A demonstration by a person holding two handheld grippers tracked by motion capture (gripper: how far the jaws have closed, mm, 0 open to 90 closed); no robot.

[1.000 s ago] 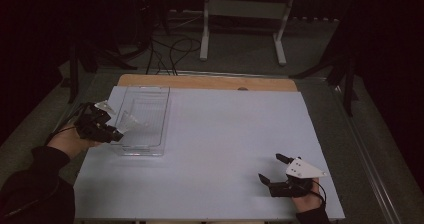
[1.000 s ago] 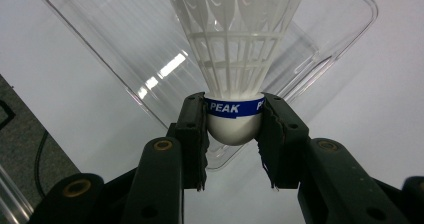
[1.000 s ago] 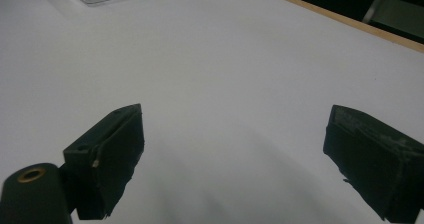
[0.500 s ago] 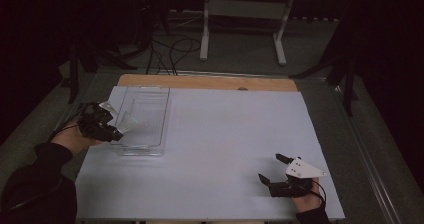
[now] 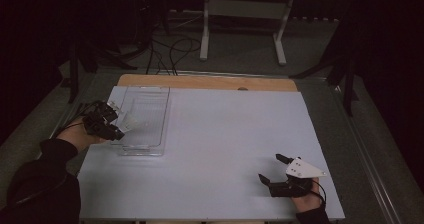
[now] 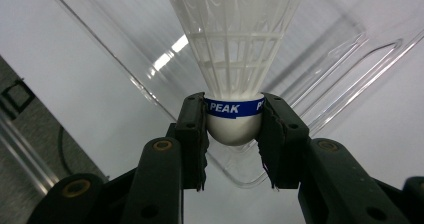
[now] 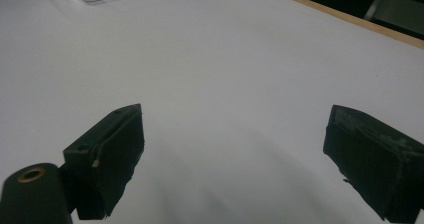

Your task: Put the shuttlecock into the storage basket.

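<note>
1. White shuttlecock (image 6: 234, 59) clamped by its cork in left gripper (image 6: 234, 134), skirt over clear tray (image 5: 145, 115), likely for dropping in.
2. Right gripper (image 5: 273, 170) spread wide, empty, resting low on table (image 5: 225, 134).

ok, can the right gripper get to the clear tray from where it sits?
Probably yes. The right gripper rests open at the near right, and only bare white table lies between it and the clear tray. The left gripper already holds a shuttlecock at the tray's near-left side.
</note>
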